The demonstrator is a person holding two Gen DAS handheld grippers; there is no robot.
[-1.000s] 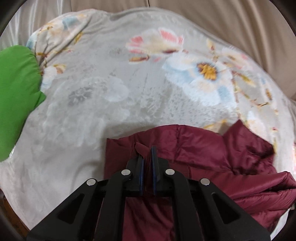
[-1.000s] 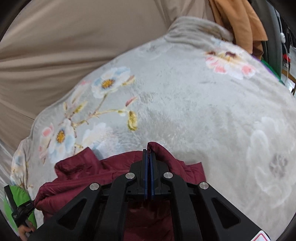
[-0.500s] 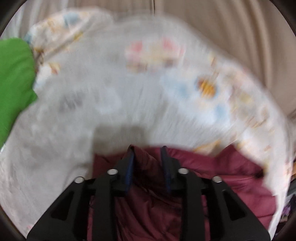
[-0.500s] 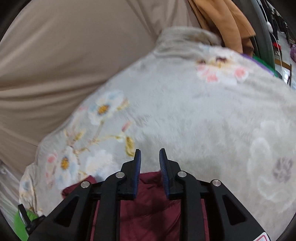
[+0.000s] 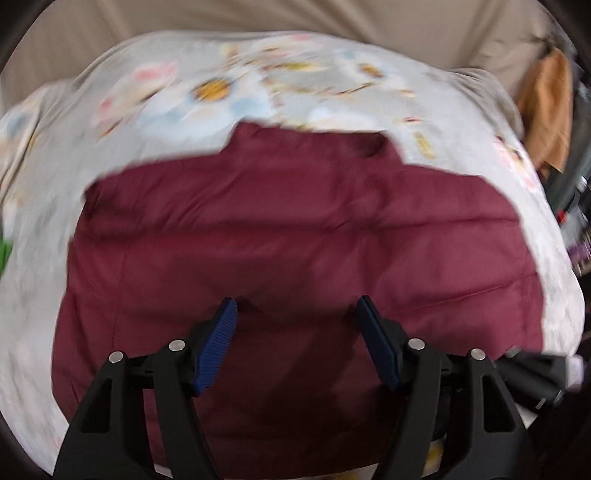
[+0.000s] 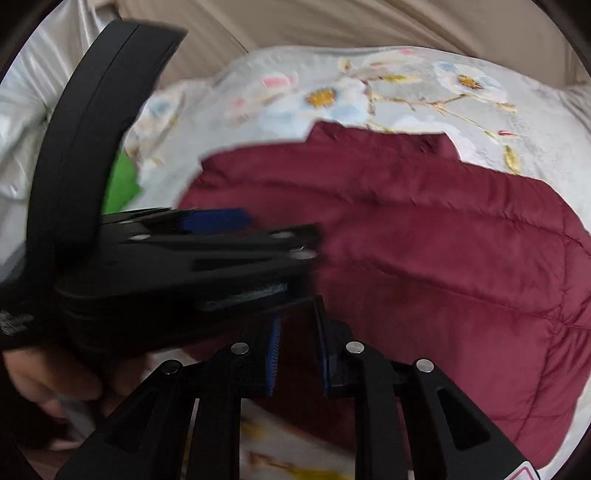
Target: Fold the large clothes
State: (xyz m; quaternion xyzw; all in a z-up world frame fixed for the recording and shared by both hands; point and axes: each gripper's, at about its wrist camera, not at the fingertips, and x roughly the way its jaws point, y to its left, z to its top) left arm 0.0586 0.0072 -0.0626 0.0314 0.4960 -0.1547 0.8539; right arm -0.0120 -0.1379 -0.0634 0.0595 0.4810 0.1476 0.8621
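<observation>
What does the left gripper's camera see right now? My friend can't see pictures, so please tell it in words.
A dark red puffy jacket lies spread flat on a grey flowered blanket, filling most of the blurry view. The left gripper hovers over the jacket's near edge with its blue-padded fingers wide open, holding nothing. Beige fabric sits behind the blanket.

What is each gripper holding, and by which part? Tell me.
Nothing. The left gripper is wide open above the maroon jacket, and the right gripper is open too, with no fabric pinched.
</observation>
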